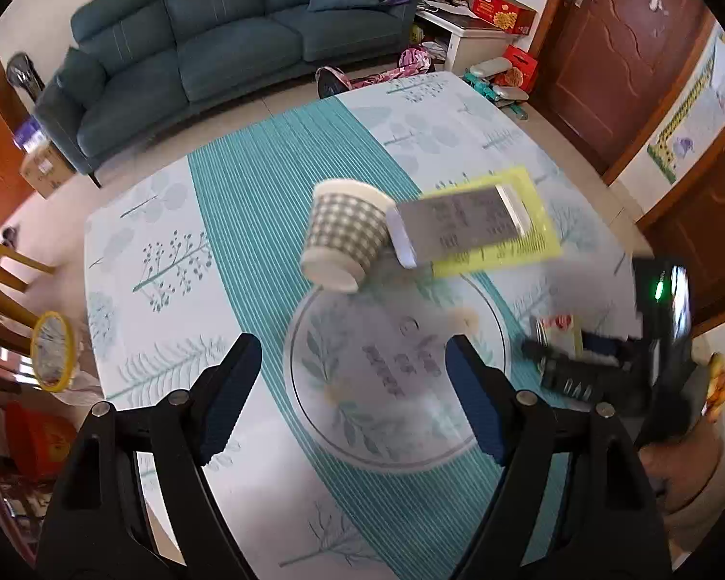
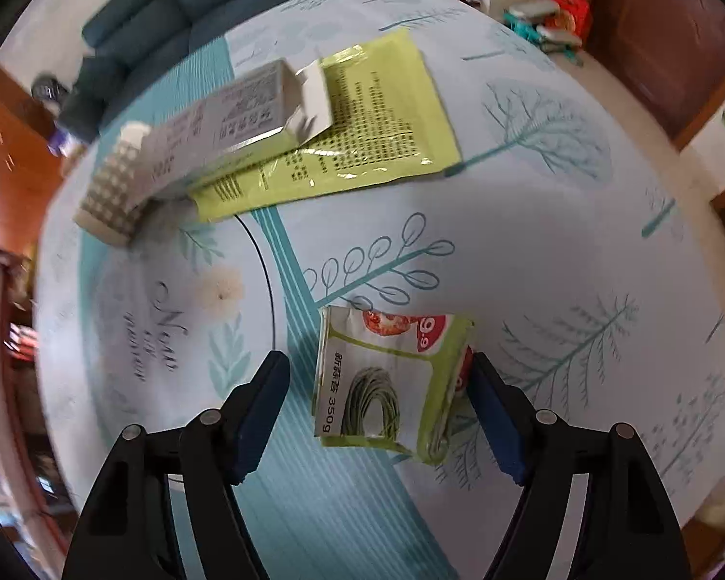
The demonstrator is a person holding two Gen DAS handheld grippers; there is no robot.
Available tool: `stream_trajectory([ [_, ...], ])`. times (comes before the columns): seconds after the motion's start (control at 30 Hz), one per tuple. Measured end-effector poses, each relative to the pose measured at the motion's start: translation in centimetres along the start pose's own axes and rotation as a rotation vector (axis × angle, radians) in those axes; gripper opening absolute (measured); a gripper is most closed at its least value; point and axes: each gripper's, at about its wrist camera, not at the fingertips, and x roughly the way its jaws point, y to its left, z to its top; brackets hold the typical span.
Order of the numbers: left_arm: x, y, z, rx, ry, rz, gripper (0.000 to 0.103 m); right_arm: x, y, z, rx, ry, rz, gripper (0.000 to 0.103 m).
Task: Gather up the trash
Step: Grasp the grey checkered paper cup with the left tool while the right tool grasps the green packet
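We have both tools over the surface (image 2: 580, 222), a round top under a leaf-print cloth. Our right hand-held gripper (image 2: 379, 415) stands wide, its blue pads straddling the small green food wrapper (image 2: 386, 382), which lies flat and creased on the cloth. The right pad sits at the wrapper's folded edge; we cannot tell whether it touches. The left pad is clear of it.

Our left hand-held gripper (image 1: 353, 391) is also wide and empty, hanging above the printed circle in the cloth. In its view the checked paper cup (image 1: 345, 237) lies on its side at twelve o'clock from the jaws, with the grey carton (image 1: 459, 224) just beyond at one o'clock, resting on the yellow-green sachet (image 1: 531, 222).

What worries us most is the wrapper: it is thin and flat, so the pads may close over it and pinch only cloth, or slide it away. If we catch the cloth, lifting would drag it and shift the other pieces.

The cup on its side could roll if nudged, and the carton would likely slip off the slick sachet beneath it.

Both views are smeared, so our aim is uncertain; closing now risks an off-centre grab on one corner.
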Motion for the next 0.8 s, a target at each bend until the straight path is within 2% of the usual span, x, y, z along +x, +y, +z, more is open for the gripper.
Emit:
stream_trajectory([
  [0.07, 1.0, 1.5, 1.7, -0.03, 0.021, -0.035, 0.076, 0.2, 1.0, -0.1, -0.048, -0.014, -0.064, 0.055],
  [0.1, 1.3, 2.1, 2.2, -0.04, 0.027, -0.043, 0.076, 0.2, 1.4, -0.2, -0.065, -0.021, -0.07, 0.053],
  [0.13, 2.1, 2.8, 3.1, -0.056, 0.038, -0.053, 0.076, 0.3, 1.7, -0.3, -0.071, -0.024, -0.069, 0.046],
  [0.17, 2.6, 3.3, 3.7, -0.065, 0.046, -0.06, 0.076, 0.2, 1.9, -0.3, -0.082, -0.029, -0.074, 0.034],
  [0.27, 5.6, 5.1, 5.8, -0.095, 0.094, -0.08, 0.076, -0.1, 1.8, -0.4, -0.08, -0.03, -0.061, 0.027],
  [0.4, 9.2, 6.0, 7.6, -0.112, 0.158, -0.11, 0.076, -0.7, 1.2, 0.8, -0.019, -0.024, 0.009, 0.024],
  [0.6, 13.1, 6.3, 9.5, -0.095, 0.207, -0.136, 0.076, -2.4, 1.1, 3.9, 0.072, -0.101, 0.092, 0.024],
  [0.8, 15.8, 5.3, 10.4, -0.035, 0.255, -0.143, 0.068, -3.0, 1.3, 6.5, 0.106, -0.138, 0.142, 0.024],
])
